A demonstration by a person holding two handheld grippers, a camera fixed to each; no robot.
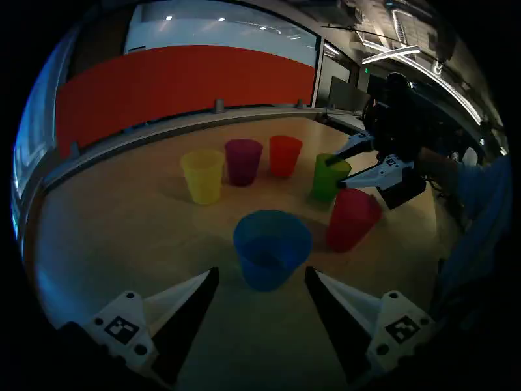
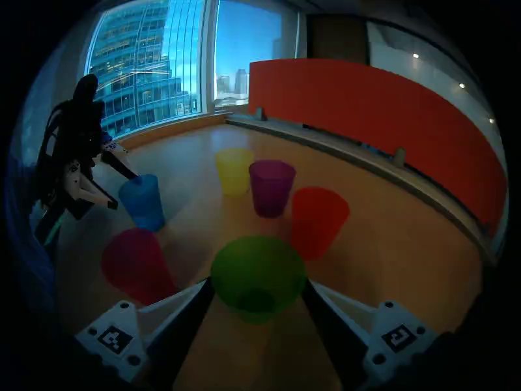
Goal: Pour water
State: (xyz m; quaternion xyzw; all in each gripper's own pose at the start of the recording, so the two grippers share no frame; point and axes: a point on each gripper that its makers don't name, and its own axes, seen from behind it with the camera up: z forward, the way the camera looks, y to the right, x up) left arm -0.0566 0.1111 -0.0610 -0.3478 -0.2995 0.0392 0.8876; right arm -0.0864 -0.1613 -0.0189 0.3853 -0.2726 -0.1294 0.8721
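Cup (image 1: 271, 247) of translucent blue plastic, tapered.

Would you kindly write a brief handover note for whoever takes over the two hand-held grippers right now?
Left hand-held gripper: open, one finger on either side of the blue cup, which stands on the table.
Right hand-held gripper: open, flanking the green cup; contact cannot be confirmed.
Other cups: yellow, purple and orange in a row behind; red beside the green cup.
Done: both approaches. No cup is lifted and nothing is being poured.
Left: probably close on a cup, lift and pour. Whether any cup holds water cannot be told.
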